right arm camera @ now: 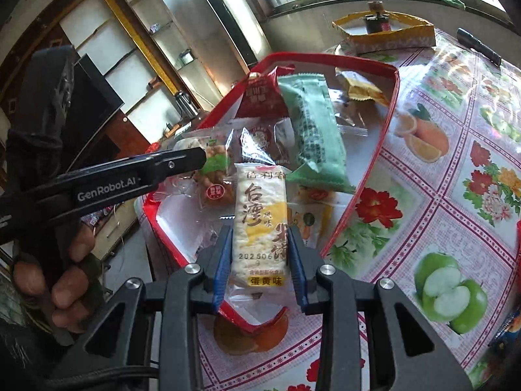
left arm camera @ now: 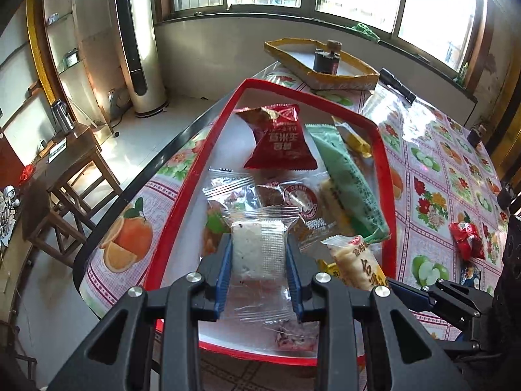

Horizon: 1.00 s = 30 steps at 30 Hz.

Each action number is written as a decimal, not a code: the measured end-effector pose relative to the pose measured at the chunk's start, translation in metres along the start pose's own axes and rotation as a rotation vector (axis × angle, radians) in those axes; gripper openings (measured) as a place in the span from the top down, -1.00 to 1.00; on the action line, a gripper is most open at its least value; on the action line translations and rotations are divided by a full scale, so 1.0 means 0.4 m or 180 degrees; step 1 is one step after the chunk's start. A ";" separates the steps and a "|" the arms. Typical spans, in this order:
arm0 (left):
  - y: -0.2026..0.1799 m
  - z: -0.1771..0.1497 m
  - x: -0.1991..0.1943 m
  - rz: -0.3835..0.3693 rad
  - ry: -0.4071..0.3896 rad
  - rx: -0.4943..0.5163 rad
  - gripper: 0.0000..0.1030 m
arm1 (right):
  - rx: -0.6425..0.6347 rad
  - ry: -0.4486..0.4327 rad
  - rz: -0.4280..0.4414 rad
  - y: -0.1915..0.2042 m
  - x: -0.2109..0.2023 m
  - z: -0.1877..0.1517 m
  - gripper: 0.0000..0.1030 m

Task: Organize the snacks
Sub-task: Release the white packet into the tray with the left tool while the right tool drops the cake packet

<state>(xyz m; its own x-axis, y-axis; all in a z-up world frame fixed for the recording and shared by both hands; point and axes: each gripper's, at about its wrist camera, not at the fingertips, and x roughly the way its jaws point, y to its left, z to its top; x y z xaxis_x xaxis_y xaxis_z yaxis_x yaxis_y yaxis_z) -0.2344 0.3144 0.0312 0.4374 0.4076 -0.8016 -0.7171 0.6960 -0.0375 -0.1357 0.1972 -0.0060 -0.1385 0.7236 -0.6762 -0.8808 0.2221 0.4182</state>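
Clear-wrapped white snack bar sits clamped between the left gripper pads, above the red tray. The right gripper is closed on a yellow rice cracker pack over the tray's near corner. Bare worktop lies rightward.

Bench carries a fruit-and-flower patterned cover under clear film. Red-rimmed tray sits at centre, holding loose snack packets. Yellow-edged cardboard box lid lies at 12 o'clock from the tray, touching its far corner or just beside it. Black torch rests at 1 o'clock. Red wrapped snack lies at 3 o'clock, apart from the tray.
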 end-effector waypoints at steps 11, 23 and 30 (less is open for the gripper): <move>0.010 -0.014 0.032 0.0136 0.0111 -0.0041 0.25 | -0.0153 0.0070 -0.0172 0.010 0.033 -0.003 0.29; -0.012 0.004 -0.013 0.0048 -0.0013 -0.0046 0.06 | -0.0010 -0.0143 -0.0169 -0.027 -0.085 -0.036 -0.07; -0.137 0.004 -0.028 -0.0266 -0.0030 0.0177 0.03 | 0.0519 -0.0360 -0.0458 -0.155 -0.225 -0.111 -0.08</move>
<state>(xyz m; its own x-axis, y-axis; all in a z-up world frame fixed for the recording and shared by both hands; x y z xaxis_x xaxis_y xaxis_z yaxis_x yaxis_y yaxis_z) -0.1990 0.2727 0.0432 0.4998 0.3519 -0.7914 -0.6468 0.7594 -0.0708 -0.0887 0.0892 0.0019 0.0428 0.7434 -0.6675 -0.8017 0.4242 0.4211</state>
